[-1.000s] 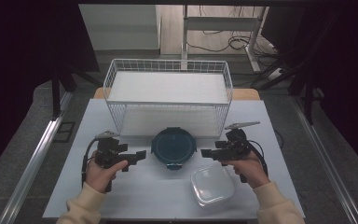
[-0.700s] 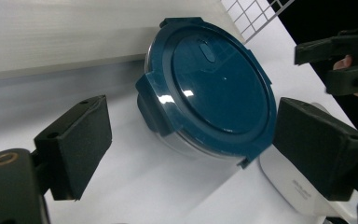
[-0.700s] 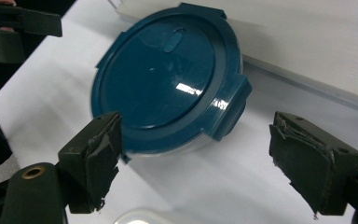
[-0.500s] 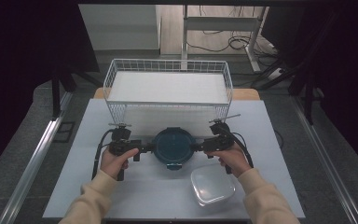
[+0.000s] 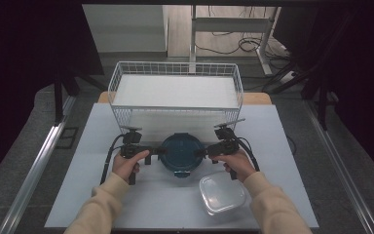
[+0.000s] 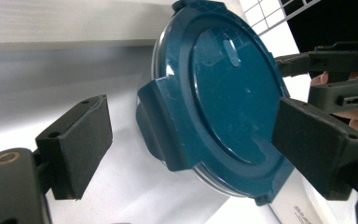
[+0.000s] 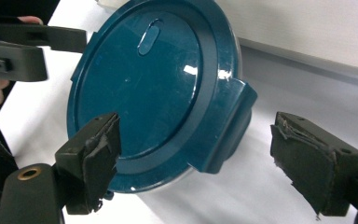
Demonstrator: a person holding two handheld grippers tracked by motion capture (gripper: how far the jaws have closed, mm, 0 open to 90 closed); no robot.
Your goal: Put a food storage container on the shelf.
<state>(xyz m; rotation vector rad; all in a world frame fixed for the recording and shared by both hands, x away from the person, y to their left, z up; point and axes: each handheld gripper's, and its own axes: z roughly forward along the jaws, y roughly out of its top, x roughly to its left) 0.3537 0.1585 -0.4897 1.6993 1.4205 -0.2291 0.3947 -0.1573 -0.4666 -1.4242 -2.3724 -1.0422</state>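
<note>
A round container with a dark teal clip-on lid (image 5: pixel 181 152) sits on the white table in front of the wire basket. My left gripper (image 5: pixel 157 151) is at its left side and my right gripper (image 5: pixel 200 152) at its right, both open. In the left gripper view the lid (image 6: pixel 233 93) fills the middle, and one of its side clips (image 6: pixel 161 126) lies between the open jaws of the left gripper (image 6: pixel 198 128). In the right gripper view the opposite clip (image 7: pixel 228 126) lies between the open jaws of the right gripper (image 7: pixel 200 154). Neither gripper is clamped on anything.
A white wire basket (image 5: pixel 175 114) with a white floor stands just behind the container. A clear square lidded box (image 5: pixel 222 193) lies at the front right, close to the right forearm. The table (image 5: pixel 102 195) has dark floor and cables beyond its edges.
Both grippers have moved inward from the sides and a little forward, and now flank the teal-lidded container with its side clips between their jaws. The container has not moved.
</note>
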